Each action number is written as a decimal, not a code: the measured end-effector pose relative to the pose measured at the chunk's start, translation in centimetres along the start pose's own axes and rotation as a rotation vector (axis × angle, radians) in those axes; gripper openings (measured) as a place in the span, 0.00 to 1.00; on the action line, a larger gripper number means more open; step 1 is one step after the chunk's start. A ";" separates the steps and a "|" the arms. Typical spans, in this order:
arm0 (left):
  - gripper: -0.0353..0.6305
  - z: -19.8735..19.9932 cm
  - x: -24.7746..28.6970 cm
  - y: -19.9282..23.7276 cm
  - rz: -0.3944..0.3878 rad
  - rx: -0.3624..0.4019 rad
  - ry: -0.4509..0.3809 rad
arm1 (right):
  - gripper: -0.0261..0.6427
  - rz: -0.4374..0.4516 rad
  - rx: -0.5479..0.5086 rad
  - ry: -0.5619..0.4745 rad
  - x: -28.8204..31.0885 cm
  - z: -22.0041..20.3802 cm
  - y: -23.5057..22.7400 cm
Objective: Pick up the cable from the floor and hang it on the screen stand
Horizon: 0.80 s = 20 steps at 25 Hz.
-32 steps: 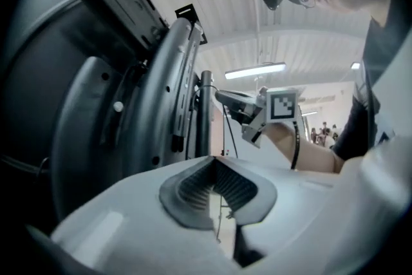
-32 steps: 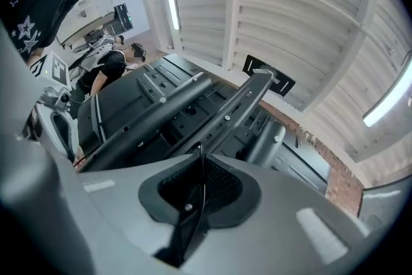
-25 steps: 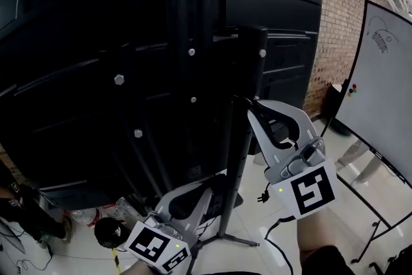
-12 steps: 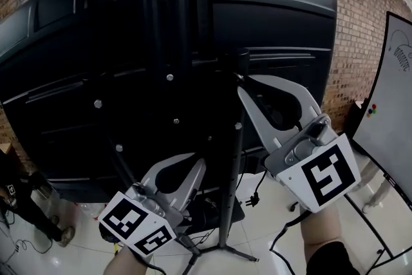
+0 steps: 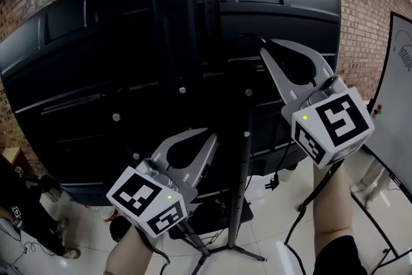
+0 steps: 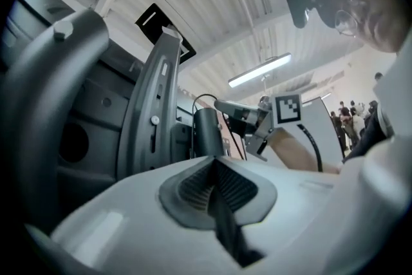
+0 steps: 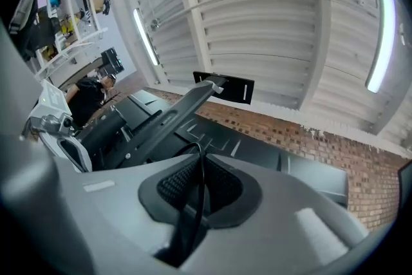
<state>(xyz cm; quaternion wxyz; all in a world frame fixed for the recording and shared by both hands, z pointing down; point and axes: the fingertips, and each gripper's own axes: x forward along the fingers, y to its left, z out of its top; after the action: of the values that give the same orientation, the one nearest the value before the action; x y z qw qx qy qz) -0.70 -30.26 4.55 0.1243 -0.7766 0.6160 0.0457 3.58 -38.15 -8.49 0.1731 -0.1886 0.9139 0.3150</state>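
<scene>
Though mostly hidden, the cable (image 7: 201, 185) seems clamped by left gripper (image 6: 212, 163) and right gripper (image 7: 196, 163).

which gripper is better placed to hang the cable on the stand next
Right. The right gripper has the cable pinched between its jaws and is up near the top of the screen stand. The left gripper is lower, with its jaws together and no cable clearly in them.

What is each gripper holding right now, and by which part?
The right gripper pinches the thin black cable mid-length, with no plug at the grip. The left gripper has its jaws together, with nothing visible between them.
</scene>
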 end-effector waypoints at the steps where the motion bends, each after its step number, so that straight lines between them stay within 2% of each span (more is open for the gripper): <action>1: 0.06 0.1 0.1 -0.1 -0.007 -0.001 0.008 | 0.08 -0.012 0.008 0.014 0.3 -0.5 -0.6; 8: 0.06 0.5 -0.2 -0.7 -0.031 -0.001 0.025 | 0.08 -0.112 0.040 0.129 1.0 -4.6 -3.2; 13: 0.06 0.1 -0.4 -0.2 -0.024 0.015 0.028 | 0.08 -0.175 0.078 0.140 -1.7 -6.7 -3.3; 20: 0.06 -1.1 -0.4 0.2 -0.014 -0.021 0.016 | 0.08 -0.175 0.200 0.143 -3.8 -10.4 -1.5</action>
<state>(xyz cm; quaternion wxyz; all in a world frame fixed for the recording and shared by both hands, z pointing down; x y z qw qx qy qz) -1.05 -30.14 5.65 0.1114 -0.7825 0.6109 0.0451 5.53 -44.97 0.09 0.1523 -0.2712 0.9308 0.1919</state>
